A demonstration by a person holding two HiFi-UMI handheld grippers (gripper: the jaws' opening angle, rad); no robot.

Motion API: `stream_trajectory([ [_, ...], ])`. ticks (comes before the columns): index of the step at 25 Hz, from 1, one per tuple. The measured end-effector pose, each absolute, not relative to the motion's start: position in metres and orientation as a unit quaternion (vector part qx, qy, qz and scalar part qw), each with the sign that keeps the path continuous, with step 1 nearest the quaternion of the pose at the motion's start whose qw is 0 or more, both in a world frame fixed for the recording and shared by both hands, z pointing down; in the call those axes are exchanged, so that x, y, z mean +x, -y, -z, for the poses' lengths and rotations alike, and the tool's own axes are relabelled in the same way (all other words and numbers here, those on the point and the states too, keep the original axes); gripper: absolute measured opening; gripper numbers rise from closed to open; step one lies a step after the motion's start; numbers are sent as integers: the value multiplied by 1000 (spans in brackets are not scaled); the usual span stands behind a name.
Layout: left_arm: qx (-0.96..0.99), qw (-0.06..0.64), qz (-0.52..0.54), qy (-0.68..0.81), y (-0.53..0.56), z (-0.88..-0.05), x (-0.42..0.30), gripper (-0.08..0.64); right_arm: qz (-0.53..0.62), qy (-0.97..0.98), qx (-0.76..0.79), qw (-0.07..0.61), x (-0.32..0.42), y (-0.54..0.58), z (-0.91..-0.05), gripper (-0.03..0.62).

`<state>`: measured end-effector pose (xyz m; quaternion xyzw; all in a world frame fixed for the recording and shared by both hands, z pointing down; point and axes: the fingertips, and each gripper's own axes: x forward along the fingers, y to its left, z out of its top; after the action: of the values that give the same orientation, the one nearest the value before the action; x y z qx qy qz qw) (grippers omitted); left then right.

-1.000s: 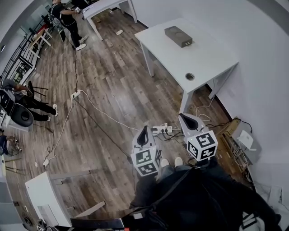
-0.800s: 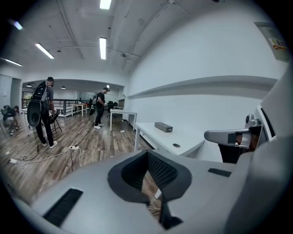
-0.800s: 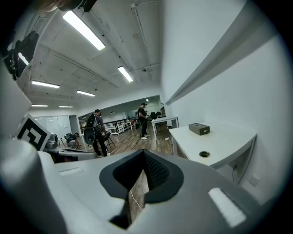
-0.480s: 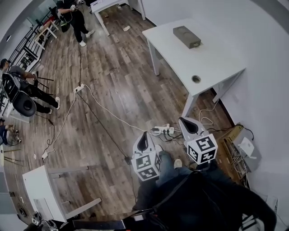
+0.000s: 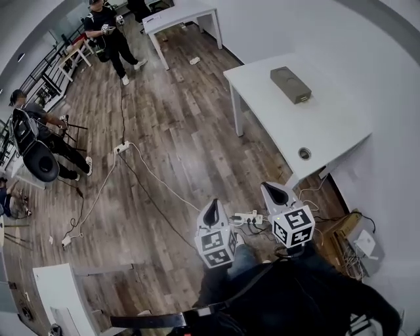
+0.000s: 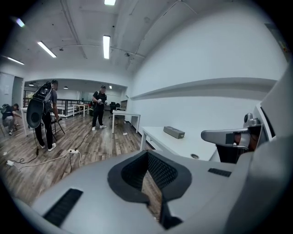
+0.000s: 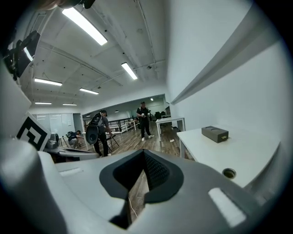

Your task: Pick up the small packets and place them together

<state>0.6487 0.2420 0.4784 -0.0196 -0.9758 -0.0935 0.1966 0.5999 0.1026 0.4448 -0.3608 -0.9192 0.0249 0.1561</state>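
Note:
No small packets show in any view. My left gripper (image 5: 211,210) and right gripper (image 5: 275,194) are held side by side over the wooden floor, both pointing toward a white table (image 5: 328,125). Each has its jaws together with nothing between them. A flat grey box (image 5: 290,84) lies on the far part of the table, and a round cable hole (image 5: 304,153) is near its front edge. The left gripper view shows my left gripper (image 6: 147,176), the table (image 6: 185,145) and the box (image 6: 174,132) ahead. The right gripper view shows my right gripper (image 7: 141,178), the box (image 7: 215,134) and the hole (image 7: 228,173).
A power strip (image 5: 248,218) with cables lies on the floor just ahead of the grippers. A long cable runs to another strip (image 5: 122,147). A second white table (image 5: 180,13) stands far back. One person stands (image 5: 108,39), another sits (image 5: 39,138). Boxes (image 5: 359,241) line the right wall.
Both grippers and the head view have moved forward across the floor. The white table now sits nearer and further right in the picture. The jaws look the same as before.

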Motion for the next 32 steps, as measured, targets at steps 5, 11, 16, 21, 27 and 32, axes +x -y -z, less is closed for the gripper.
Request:
stream_trajectory([
  [5,-23,188,88,978,-292,-468,605,-2,-27,923,-352,155,549,-142,-440,-8],
  [11,-30,189,86,978,-343,-470,579,-2,-32,917,-367,154,516,-196,-440,-8],
  [16,-39,200,101,974,-363,-482,569,-2,-31,914,-371,162,503,-216,-444,-8],
  [21,-38,198,106,974,-370,-482,555,-2,-27,911,-377,164,483,-232,-442,-8],
  [27,-46,200,112,972,-387,-490,522,-2,-16,909,-384,161,451,-252,-447,-6],
  [32,-45,198,102,974,-401,-489,467,-2,-24,910,-380,163,393,-264,-452,-6],
])
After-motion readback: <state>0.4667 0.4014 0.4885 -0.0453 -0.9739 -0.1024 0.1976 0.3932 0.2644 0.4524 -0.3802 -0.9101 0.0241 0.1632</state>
